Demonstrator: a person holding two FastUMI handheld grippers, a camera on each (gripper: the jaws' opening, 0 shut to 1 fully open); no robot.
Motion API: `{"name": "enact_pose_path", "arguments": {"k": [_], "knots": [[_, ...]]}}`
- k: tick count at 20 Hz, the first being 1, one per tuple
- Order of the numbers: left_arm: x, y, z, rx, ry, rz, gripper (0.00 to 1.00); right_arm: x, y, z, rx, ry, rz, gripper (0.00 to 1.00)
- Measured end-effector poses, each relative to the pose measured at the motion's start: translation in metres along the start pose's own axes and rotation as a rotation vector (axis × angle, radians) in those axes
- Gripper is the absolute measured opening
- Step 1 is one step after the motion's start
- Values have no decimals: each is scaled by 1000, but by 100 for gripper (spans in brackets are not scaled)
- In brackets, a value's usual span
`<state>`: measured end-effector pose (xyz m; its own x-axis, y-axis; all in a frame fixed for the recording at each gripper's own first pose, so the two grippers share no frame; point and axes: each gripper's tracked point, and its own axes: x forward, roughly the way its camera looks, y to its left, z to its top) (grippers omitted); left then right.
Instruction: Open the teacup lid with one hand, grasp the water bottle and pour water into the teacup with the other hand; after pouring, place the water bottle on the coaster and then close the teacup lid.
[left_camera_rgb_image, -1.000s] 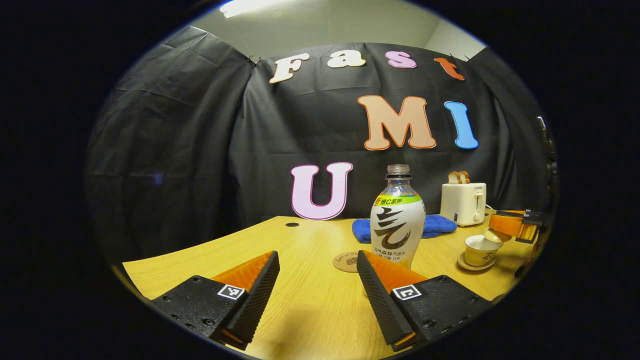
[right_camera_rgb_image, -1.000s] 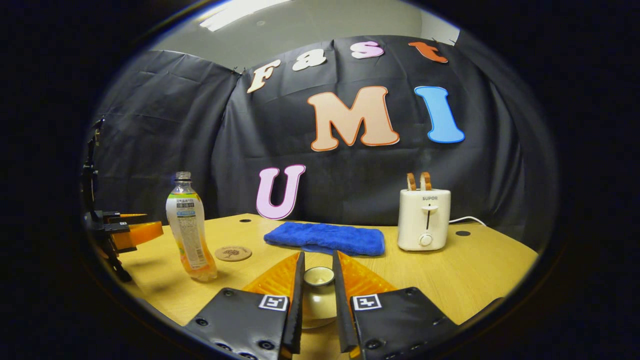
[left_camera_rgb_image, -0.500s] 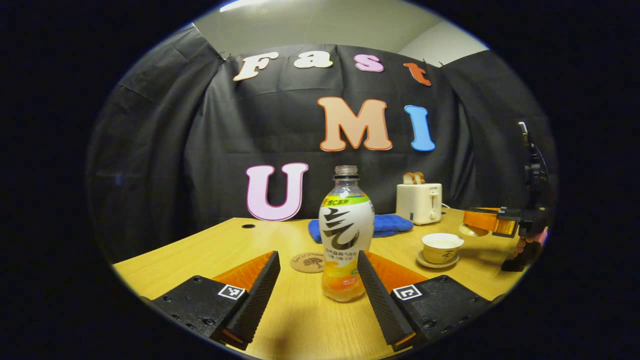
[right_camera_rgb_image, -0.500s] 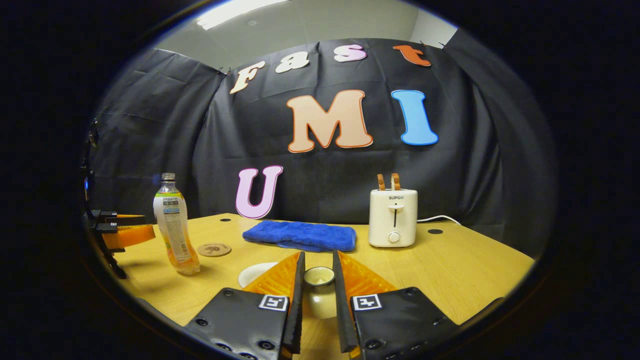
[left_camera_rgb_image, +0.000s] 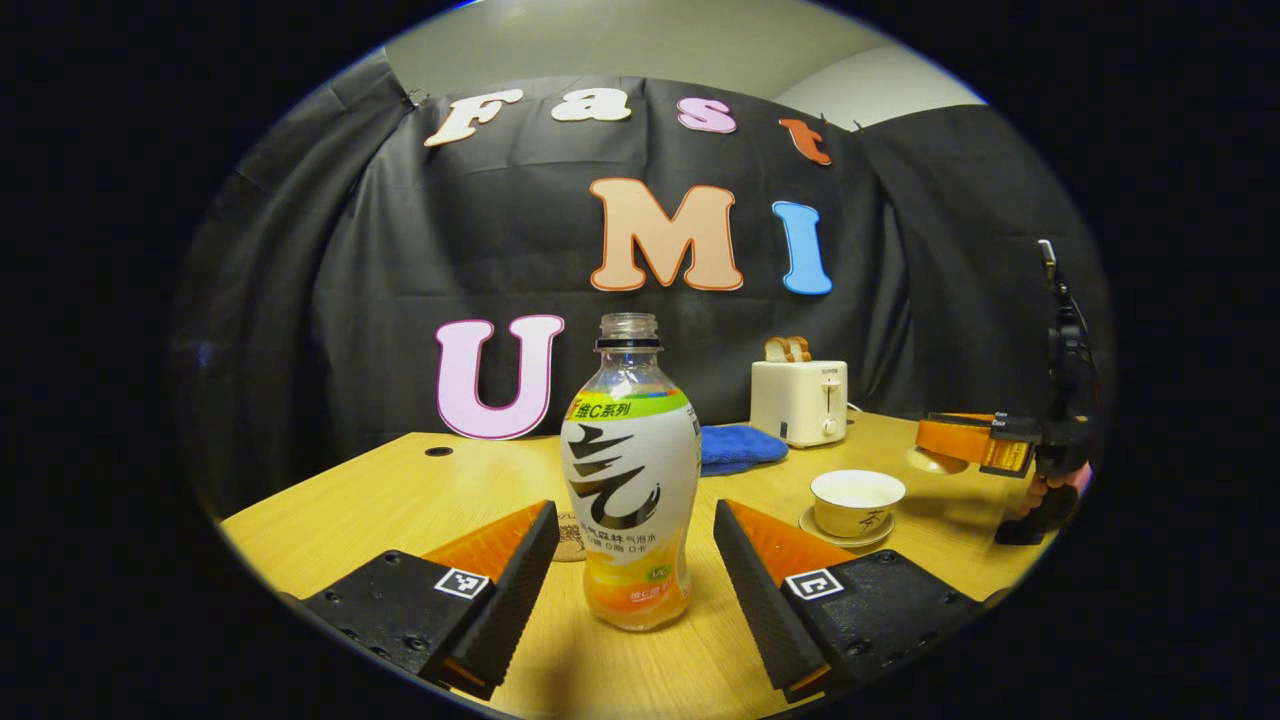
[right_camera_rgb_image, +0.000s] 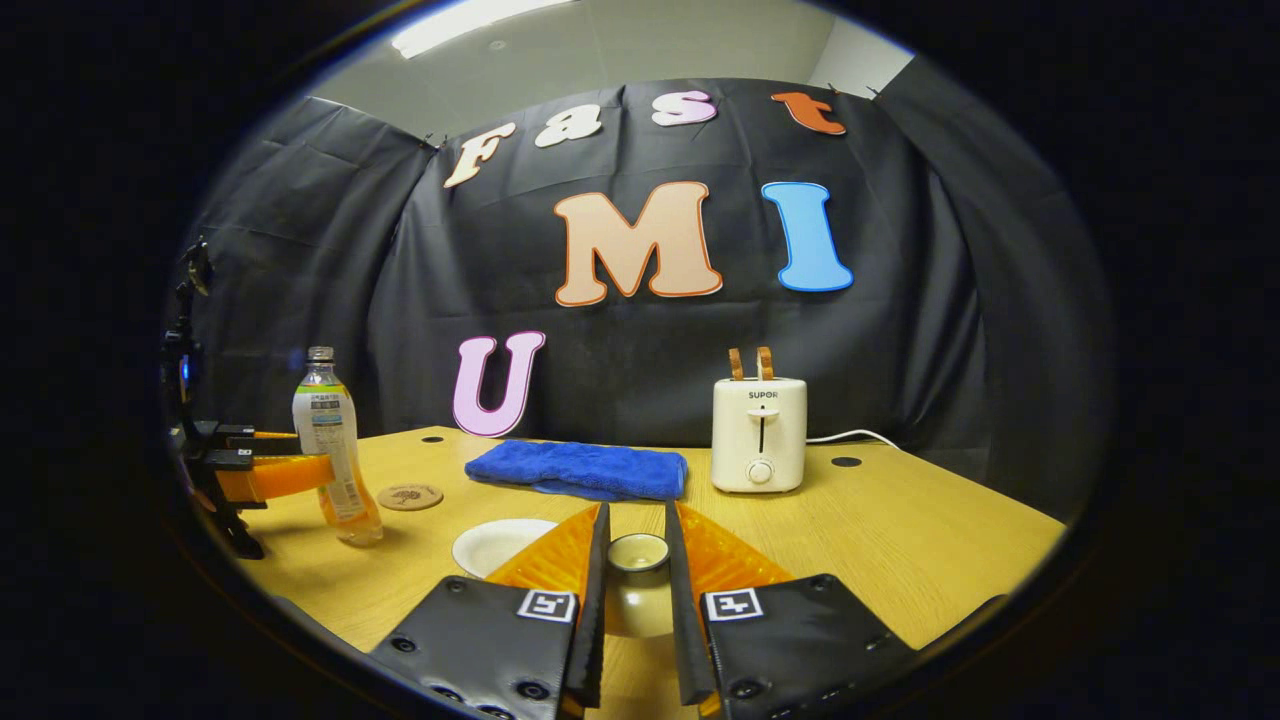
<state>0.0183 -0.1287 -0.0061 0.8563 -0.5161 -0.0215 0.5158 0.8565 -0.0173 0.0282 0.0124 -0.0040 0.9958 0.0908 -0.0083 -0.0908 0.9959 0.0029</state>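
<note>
On the wooden table (left_camera_rgb_image: 420, 490), my right gripper (right_camera_rgb_image: 636, 600) is clamped on the lifted teacup lid (right_camera_rgb_image: 638, 551) beside the open teacup (left_camera_rgb_image: 857, 501), while my left gripper (left_camera_rgb_image: 630, 560), fingers apart, flanks the upright water bottle (left_camera_rgb_image: 628, 480); next I judge closing on it.

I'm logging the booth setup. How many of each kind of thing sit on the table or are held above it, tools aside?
Water bottle: 1
Teacup: 1
Saucer: 1
Teacup lid: 1
Coaster: 1
Blue towel: 1
Toaster: 1
Total: 7
</note>
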Motion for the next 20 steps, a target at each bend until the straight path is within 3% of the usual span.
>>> {"name": "enact_pose_path", "arguments": {"k": [5,16,20], "knots": [[17,1,-3,5,36,17,91,-1,-3,-1,0,0,-6,33],[32,-5,-7,32,70,5,58,-3,-10,2,0,1,-19,33],[38,3,-2,160,110,37,53,0,-18,2,-1,1,-35,33]]}}
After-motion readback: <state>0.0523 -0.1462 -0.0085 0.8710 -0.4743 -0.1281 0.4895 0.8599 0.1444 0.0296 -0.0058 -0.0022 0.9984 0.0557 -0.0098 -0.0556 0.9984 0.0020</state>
